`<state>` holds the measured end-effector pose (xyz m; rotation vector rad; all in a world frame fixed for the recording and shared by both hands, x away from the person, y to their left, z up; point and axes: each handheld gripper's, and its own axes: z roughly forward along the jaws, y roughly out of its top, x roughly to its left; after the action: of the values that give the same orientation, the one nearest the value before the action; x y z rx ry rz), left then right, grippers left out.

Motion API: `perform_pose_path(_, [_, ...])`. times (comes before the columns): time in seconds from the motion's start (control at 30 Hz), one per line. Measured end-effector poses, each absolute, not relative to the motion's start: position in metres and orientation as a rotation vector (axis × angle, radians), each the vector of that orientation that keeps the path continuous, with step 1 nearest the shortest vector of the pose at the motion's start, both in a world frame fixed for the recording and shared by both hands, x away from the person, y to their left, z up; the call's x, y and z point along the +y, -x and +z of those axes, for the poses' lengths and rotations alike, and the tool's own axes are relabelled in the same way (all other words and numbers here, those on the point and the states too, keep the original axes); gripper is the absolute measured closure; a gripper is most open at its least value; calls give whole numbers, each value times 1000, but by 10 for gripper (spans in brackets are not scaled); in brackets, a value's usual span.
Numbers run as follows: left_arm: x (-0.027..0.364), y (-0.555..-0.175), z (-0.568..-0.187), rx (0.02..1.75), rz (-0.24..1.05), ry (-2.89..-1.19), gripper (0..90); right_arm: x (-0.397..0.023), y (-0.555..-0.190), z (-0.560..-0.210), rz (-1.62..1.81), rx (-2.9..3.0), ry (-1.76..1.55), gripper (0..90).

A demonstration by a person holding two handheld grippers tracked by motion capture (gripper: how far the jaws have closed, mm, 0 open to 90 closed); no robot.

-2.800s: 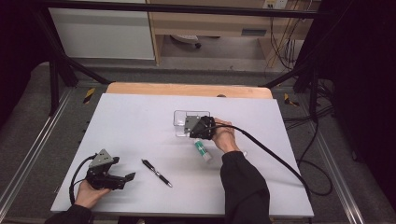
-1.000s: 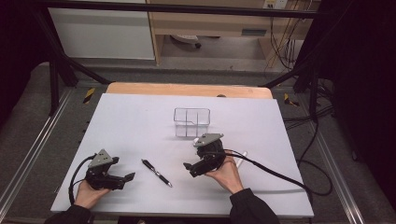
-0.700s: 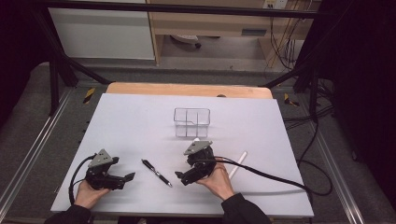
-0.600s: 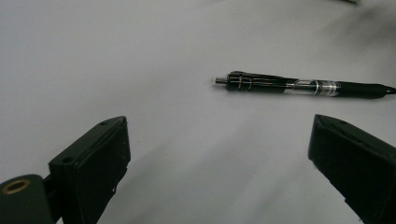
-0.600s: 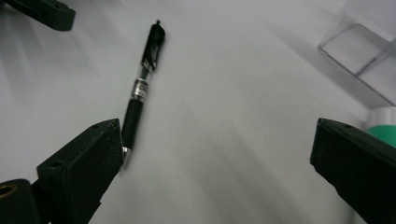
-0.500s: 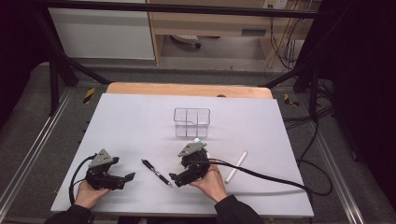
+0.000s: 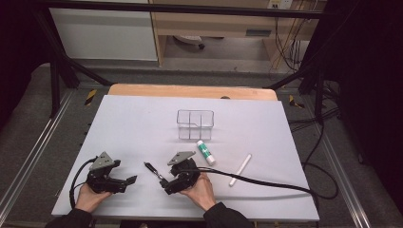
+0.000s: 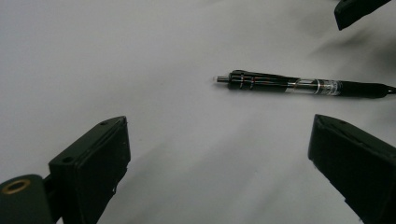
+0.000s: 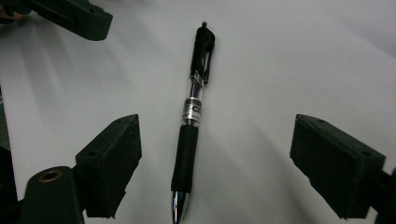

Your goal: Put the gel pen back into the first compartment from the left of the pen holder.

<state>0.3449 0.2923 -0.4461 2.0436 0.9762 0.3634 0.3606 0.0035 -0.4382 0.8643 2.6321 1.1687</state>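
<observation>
Right claw (image 7: 167,183) has come from the clear organiser (image 7: 195,124) to the pen (image 7: 153,170) near the bench's (image 7: 133,123) front edge; its jaws have just been closing, pen between them, not pinched.
High view: left claw (image 7: 127,181) idle by front-left corner; glue stick (image 7: 205,152) and white stick (image 7: 240,169) lie loose.
Left claw view: jaws wide, pen (image 8: 303,85) ahead.
Right claw view: pen (image 9: 194,112) centred lengthwise; drop lower, close on the rubber grip.
</observation>
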Motion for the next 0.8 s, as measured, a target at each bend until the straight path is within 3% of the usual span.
perform_pose_path(0.17, [291, -345, -446, 976, 364, -2047, 55, 5, -357, -444, 1164, 2652, -862, 255])
perform_pose_path(0.6, [292, -345, -446, 975, 366, -2047, 54, 7, -352, -450, 1163, 2677, -791, 612])
perform_pose_path(0.8, [291, -345, -446, 974, 367, -2048, 55, 7, -349, -452, 1158, 2681, -748, 726])
